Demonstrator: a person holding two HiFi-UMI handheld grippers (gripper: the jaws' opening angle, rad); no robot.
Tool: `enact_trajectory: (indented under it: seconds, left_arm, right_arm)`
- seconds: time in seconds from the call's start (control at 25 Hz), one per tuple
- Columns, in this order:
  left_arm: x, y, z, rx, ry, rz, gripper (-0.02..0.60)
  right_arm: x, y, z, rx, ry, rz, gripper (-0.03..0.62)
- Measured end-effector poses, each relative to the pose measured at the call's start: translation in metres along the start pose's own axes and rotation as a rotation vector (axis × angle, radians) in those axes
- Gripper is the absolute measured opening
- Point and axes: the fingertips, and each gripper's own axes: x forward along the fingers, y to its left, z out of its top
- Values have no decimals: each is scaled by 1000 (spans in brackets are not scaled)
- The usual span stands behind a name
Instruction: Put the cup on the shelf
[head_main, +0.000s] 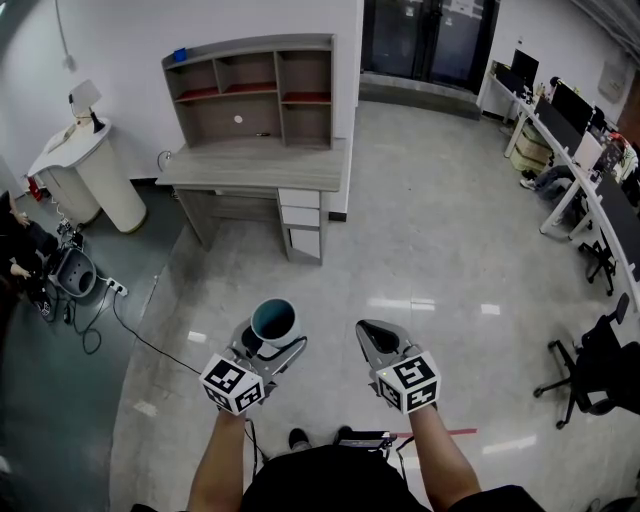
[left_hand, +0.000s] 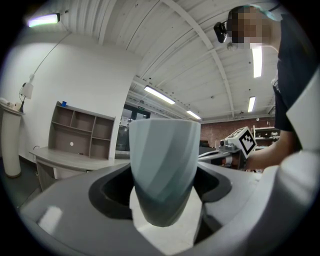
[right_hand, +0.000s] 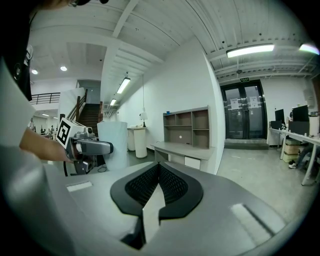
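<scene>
Nearest, at waist height: clamps the cup (head_main: 274, 321) in the left gripper (head_main: 272, 346), with jaws spread wide and pressing on the lower half of its side from left and right. Holds it upright, mouth up, top edge clear above the jaws. Probably gripped low to leave the top free and to allow setting the base down flat without any turning. Points level toward the far end of the room, well suited to a straight carry with nothing tipping.

Beside it, to the right and apart: carries nothing in the right gripper (head_main: 370, 333). Shows, in the right gripper view, 2 ribbed pads (right_hand: 145, 185) pressed together at the tips with no object between. Seems held shut simply to stay out of the way, needing only 1 gripper for a light-looking cup.

Farther out: must cross a long stretch of bare glossy floor (head_main: 430, 250) before reaching anything. Stands well apart from the goal; judged barely begun as a carry.

Farthest, against the white wall (head_main: 120, 40): aims at the shelf (head_main: 250, 90) sitting on top of the desk (head_main: 255, 165), with 3 open compartments along the upper row and wider bays below. Appears to offer free room in several of them; impossible to tell from here which 1 to use.
</scene>
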Motion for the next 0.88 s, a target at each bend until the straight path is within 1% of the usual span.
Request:
enact_trajectory:
  seconds: [0.52,0.72,0.88]
  left_arm:
    - [14,-22,-9,-22,3,44,354]
    - [15,-20,-18,-32,19,55,354]
    - [24,-9,-21,-40,19,53,354]
  right_arm:
    - [-20,-29,-13,5,10,21,12]
    - [-16,-33,-19,16,14,22,12]
    - [-5,-42,-21,26,23,15,12]
